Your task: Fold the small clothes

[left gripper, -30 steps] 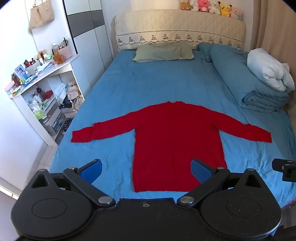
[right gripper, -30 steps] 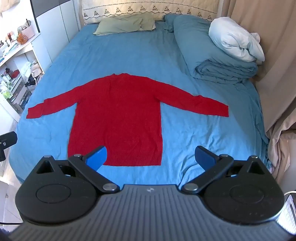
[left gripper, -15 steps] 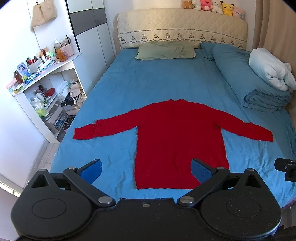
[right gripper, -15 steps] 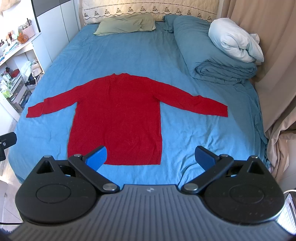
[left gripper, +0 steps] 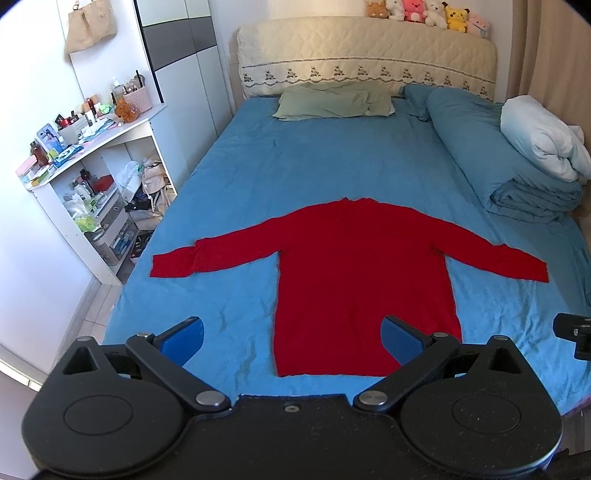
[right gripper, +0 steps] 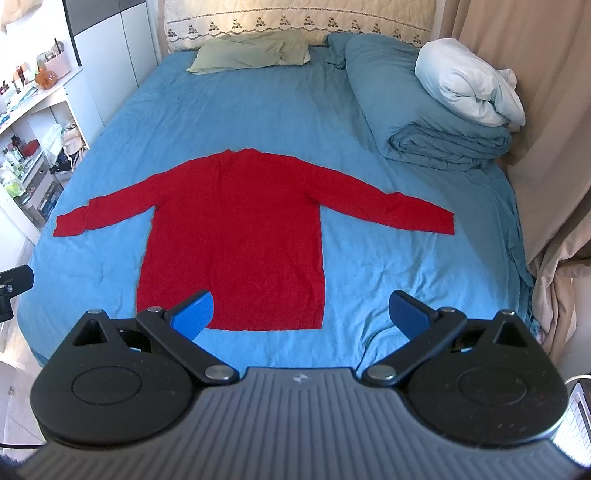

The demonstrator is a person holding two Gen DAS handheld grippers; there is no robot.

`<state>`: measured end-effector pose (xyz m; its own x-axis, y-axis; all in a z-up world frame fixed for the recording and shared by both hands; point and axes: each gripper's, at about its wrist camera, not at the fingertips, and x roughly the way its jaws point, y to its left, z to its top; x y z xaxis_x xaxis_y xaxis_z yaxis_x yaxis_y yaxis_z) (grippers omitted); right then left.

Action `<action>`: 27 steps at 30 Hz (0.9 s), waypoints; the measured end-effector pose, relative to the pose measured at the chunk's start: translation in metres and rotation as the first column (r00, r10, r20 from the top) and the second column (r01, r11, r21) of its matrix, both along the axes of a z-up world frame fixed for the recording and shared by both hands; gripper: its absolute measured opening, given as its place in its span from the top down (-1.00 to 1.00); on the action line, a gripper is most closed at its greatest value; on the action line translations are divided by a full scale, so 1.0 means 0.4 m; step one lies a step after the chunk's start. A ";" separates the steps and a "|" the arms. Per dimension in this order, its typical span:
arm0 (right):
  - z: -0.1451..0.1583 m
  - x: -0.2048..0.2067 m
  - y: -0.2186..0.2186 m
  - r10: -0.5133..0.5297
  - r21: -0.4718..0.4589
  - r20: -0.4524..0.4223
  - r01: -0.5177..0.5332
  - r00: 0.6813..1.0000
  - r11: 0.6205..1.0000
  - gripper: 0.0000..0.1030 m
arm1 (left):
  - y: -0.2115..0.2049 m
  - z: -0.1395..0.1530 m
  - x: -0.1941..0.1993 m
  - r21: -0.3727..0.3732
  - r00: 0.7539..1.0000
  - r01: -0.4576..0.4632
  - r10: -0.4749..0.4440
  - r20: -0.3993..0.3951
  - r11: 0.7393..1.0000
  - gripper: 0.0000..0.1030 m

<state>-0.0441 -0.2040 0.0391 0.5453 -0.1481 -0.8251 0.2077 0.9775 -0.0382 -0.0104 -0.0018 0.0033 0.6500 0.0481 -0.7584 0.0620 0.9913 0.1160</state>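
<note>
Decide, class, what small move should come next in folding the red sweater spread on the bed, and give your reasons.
Probably lower the left gripper toward the cuff of the left sleeve, to fold that sleeve across the body. The red sweater lies flat on the blue sheet, both sleeves spread wide, nothing folded. Both grippers, the right gripper included, are open above the hem, holding nothing.

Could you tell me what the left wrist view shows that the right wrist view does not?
Only the left wrist view shows the plush toys on the headboard and the hanging beige bag.

Only the right wrist view shows the curtain reaching down beside the bed.

Both show the red sweater spread flat with its sleeves out on the blue sheet, and both the left gripper and right gripper open, holding nothing.
</note>
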 end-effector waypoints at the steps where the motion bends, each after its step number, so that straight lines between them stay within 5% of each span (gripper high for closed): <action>1: -0.001 0.000 0.000 0.001 0.000 -0.001 -0.001 1.000 1.000 -1.00 | 0.002 0.000 0.000 0.000 1.000 0.000 0.000 0.000 1.000 -1.00; 27: -0.001 0.002 0.014 0.016 -0.009 -0.001 -0.016 1.000 1.000 -1.00 | 0.013 0.001 0.011 -0.003 1.000 0.003 -0.003 -0.001 1.000 -1.00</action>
